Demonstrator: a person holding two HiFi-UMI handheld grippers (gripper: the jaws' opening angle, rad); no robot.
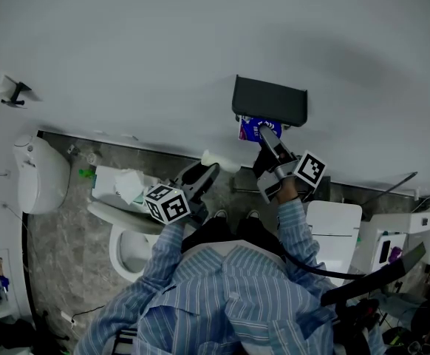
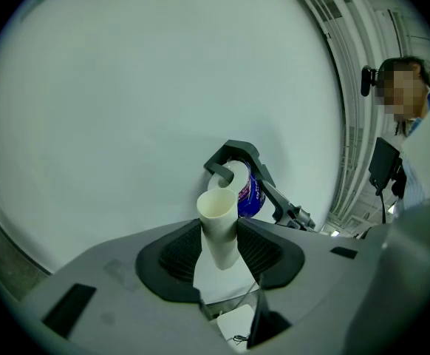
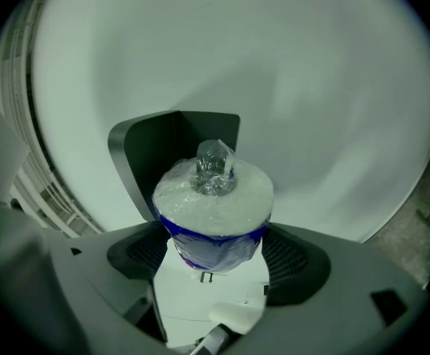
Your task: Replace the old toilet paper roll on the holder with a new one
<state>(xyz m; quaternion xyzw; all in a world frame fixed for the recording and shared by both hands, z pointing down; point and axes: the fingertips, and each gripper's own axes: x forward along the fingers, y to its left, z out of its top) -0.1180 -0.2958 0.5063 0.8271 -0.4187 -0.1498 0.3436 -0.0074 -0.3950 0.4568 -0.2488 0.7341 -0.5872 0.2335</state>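
My right gripper [image 1: 264, 134] [image 3: 213, 251] is shut on a new toilet paper roll [image 1: 249, 128] [image 3: 213, 211] in clear and blue plastic wrap. It holds the roll just under the black wall holder [image 1: 270, 100] [image 3: 172, 158]; whether roll and holder touch I cannot tell. Lower left, my left gripper [image 1: 206, 174] [image 2: 220, 244] is shut on an empty cardboard tube [image 1: 215, 160] [image 2: 219, 226], which stands upright between its pads. From the left gripper view, the holder [image 2: 234, 156] and the wrapped roll [image 2: 249, 192] show beyond the tube.
Below the left gripper are a white toilet [image 1: 125, 237] and loose tissue [image 1: 129, 185] on its tank. A white bin [image 1: 334, 230] stands at the right, and a white wall unit [image 1: 39, 173] hangs at the left. The wall is plain white.
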